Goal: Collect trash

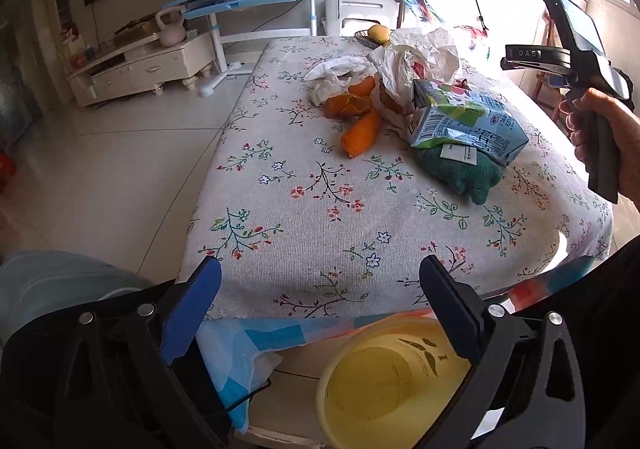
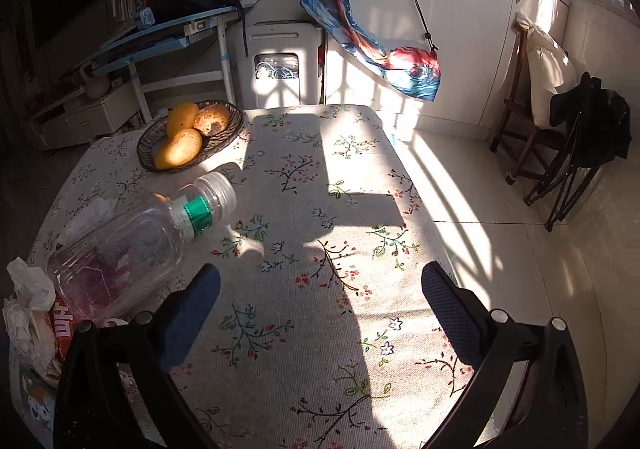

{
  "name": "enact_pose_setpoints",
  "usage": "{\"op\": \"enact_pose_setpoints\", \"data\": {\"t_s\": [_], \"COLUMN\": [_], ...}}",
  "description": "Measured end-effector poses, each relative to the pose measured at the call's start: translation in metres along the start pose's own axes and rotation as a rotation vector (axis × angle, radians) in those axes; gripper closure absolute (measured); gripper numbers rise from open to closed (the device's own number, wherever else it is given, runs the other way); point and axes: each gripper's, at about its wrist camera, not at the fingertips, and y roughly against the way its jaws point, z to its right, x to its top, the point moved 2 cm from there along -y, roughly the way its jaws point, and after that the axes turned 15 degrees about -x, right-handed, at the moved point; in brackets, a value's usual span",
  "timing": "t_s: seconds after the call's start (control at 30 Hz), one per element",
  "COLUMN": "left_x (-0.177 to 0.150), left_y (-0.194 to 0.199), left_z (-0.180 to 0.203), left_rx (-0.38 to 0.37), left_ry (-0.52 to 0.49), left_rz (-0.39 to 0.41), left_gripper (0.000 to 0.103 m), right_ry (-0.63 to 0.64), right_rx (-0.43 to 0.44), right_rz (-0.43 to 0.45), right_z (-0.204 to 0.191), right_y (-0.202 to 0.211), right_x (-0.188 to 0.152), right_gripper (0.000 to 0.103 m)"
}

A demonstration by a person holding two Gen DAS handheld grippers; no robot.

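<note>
Left gripper [image 1: 320,313]: I see its jaws wide apart and holding nothing. It hangs over the near edge of the table [image 1: 304,217], above a yellow bucket [image 1: 384,389] that stands below the edge.
Right gripper [image 2: 320,313]: its jaws are also wide apart and empty, above the flowered cloth. In the left view I see a hand [image 1: 600,129] holding this tool at the right side of the table.
Trash, left view: orange peels [image 1: 356,117] lie in the middle of the table. Just beside them are a white tissue [image 1: 332,75], a crumpled white bag [image 1: 416,61] and a flattened blue-green carton [image 1: 468,121]. The carton rests partly on a green cloth [image 1: 460,169].
Trash, right view: a clear plastic bottle [image 2: 136,241] lies on its side at the left, cap toward the far end. Crumpled paper [image 2: 28,309] and a red wrapper [image 2: 64,325] touch its base.
Basket [image 2: 188,137]: it stands at the far left corner with three fruits in it.
Bag below: a blue and white plastic bag [image 1: 240,353] is beside the bucket.
</note>
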Motion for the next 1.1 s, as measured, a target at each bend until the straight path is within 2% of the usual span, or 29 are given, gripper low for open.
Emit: {"op": "enact_pose_setpoints", "data": {"t_s": [0.1,0.2,0.3,0.47,0.57,0.67,1.1], "left_x": [-0.003,-0.007,-0.009,-0.013,-0.016,-0.021,-0.051], "left_y": [0.008,0.019,0.036,0.065,0.076,0.086,0.107], "left_z": [0.004,0.009,0.012,0.010,0.007,0.007,-0.005], "left_rx": [0.023,0.034,0.044,0.061,0.064,0.064,0.059], "left_ry": [-0.029,-0.059,-0.080,-0.089,-0.093,-0.097,-0.068], "left_rz": [0.026,0.062,0.120,0.198,0.226,0.244,0.229], "left_gripper": [0.007,0.007,0.007,0.007,0.007,0.007,0.007], "right_ry": [-0.025,-0.032,0.002,0.064,0.071,0.075,0.035], "right_rx": [0.053,0.136,0.180,0.210,0.229,0.236,0.231], "right_rz": [0.117,0.184,0.211,0.291,0.288,0.262,0.258], "right_z": [-0.004,-0.016,-0.036,-0.044,-0.042,-0.044,-0.031], "right_y": [0.064,0.120,0.155,0.211,0.222,0.222,0.243], "right_x": [-0.013,-0.047,-0.081,-0.126,-0.148,-0.153,-0.179], "right_gripper": [0.006,0.006,0.006,0.006,0.006,0.006,0.006]}}
